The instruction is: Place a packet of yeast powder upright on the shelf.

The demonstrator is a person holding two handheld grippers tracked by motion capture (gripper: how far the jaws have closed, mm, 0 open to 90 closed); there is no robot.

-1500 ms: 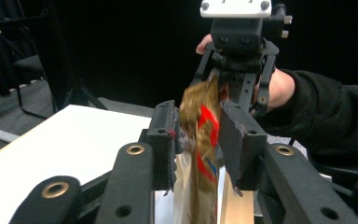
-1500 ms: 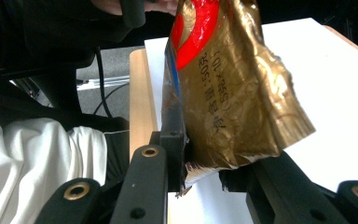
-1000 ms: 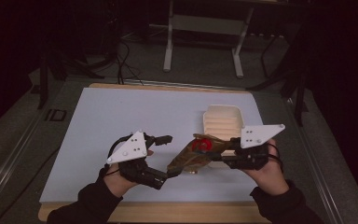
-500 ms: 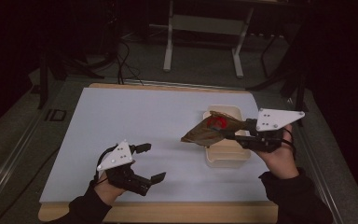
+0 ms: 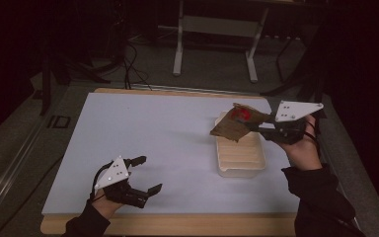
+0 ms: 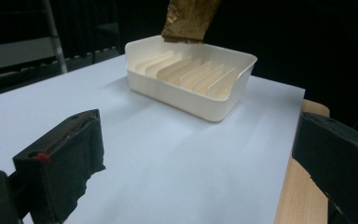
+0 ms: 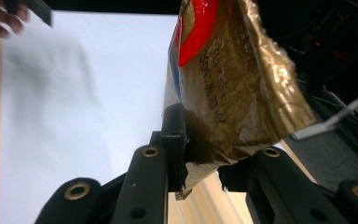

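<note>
Right gripper [image 5: 255,129]: clenched on one end of the gold packet [image 5: 237,123], held up in the air over the far end of the white tray, near the right edge of the worktop.
Grip, seen from the right gripper view: the two black jaws pinch the packet's [image 7: 233,88] lower corner; the rest of the foil rises free above them.
Packet's long axis: in the high view it runs nearly level, from the jaws at the right toward the worktop's left edge, sloping a little down at the free end.
Packet's face: a red patch shows on its upper side; the foil is creased.
Packet from the left gripper view: its brown-gold lower end [image 6: 189,21] hangs above the tray's far rim, not touching it.
White tray [image 5: 240,170]: ribbed inside, lying on the pale sheet [image 5: 163,133] toward the right edge, its long side running from near edge to far edge.
Left gripper [image 5: 147,174]: released, jaws spread wide with nothing between them, low over the sheet by the near-left corner, well apart from the tray.
Left jaws' heading: toward the tray [image 6: 186,95].
</note>
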